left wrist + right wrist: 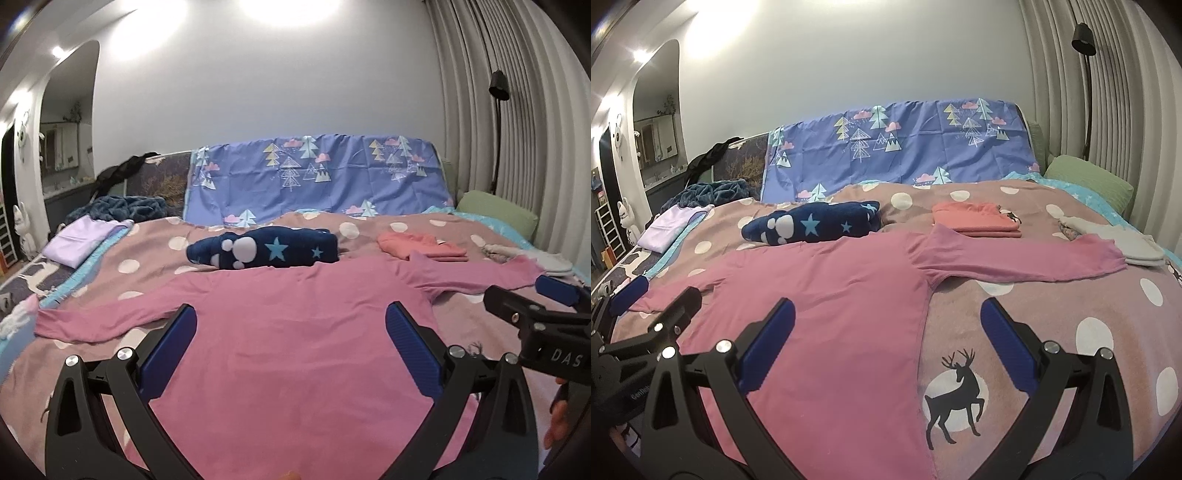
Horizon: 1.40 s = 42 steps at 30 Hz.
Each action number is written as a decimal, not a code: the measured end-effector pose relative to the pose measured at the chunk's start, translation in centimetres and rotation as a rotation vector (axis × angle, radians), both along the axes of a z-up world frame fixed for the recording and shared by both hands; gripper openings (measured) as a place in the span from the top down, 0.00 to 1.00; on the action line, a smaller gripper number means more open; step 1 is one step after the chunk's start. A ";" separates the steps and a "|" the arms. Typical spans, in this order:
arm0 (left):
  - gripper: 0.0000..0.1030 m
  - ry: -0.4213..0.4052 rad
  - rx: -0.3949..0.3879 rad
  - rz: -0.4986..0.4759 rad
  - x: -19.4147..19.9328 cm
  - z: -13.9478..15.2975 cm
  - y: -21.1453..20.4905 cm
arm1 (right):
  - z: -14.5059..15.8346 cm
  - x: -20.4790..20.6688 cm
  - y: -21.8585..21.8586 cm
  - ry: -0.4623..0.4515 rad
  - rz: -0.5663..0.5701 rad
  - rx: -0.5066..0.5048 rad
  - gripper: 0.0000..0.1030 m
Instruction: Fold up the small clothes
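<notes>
A pink long-sleeved shirt point(288, 332) lies spread flat on the polka-dot blanket, both sleeves stretched out sideways. My left gripper point(291, 317) hangs open just above the shirt's body, nothing between its blue pads. In the right wrist view the same shirt point(831, 314) fills the left and middle. My right gripper point(886, 314) is open over the shirt's right side seam, one pad over the cloth, the other over the blanket. The right gripper point(543, 295) shows at the right edge of the left wrist view. The left gripper point(646, 299) shows at the left edge of the right wrist view.
Behind the shirt lie a folded navy star-print garment point(812, 223), a folded coral stack point(979, 219) and folded white pieces point(1126, 245). A lilac folded piece point(81, 240) sits far left. A blue tree-print sheet point(314, 177) covers the headboard; curtains point(1108, 92) hang on the right.
</notes>
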<state>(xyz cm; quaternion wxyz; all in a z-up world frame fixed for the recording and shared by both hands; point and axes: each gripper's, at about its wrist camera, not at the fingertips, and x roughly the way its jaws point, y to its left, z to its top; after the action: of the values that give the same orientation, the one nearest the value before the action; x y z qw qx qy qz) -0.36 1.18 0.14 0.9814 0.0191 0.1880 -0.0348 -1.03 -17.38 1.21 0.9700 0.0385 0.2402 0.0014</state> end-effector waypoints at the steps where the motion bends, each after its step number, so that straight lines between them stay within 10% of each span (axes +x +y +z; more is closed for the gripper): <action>1: 0.01 -0.008 -0.002 -0.003 -0.1 0.0 0.1 | 0.1 0.0 0.0 -0.004 0.002 -0.003 0.02; 42: 0.01 0.056 0.031 -0.008 0.6 -1.3 0.8 | -0.4 0.5 0.5 -0.017 0.001 -0.060 0.02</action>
<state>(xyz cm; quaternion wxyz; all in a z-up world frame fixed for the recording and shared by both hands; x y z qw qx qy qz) 0.28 2.02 -1.13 0.9752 0.0339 0.2159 -0.0362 -0.58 -16.88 0.79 0.9727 0.0092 0.2319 -0.0048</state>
